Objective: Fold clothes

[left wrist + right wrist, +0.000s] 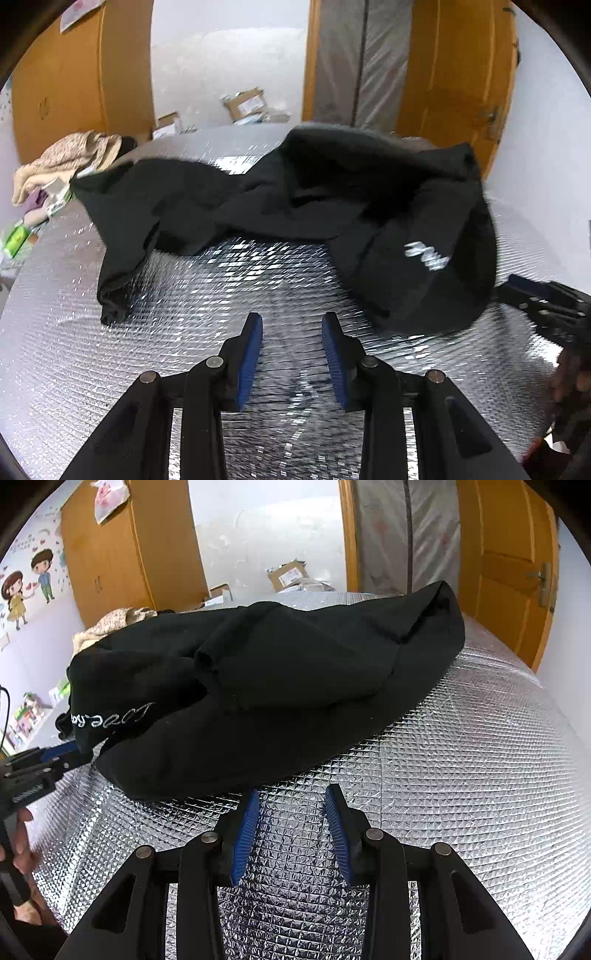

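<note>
A black garment (295, 206) with white lettering lies crumpled on the silver quilted table (221, 295); it also shows in the right wrist view (258, 686). My left gripper (291, 321) is open and empty, just short of the cloth's near edge. My right gripper (291, 794) is open and empty, its tips right at the garment's near edge. The right gripper shows at the right edge of the left view (546, 299), next to the cloth. The left gripper shows at the left edge of the right view (37, 768), beside the lettered part.
A beige garment (66, 158) and small packets lie at the table's far left. Cardboard boxes (245, 103) sit behind the table. Wooden wardrobe (110, 554) and door (509, 572) stand at the back.
</note>
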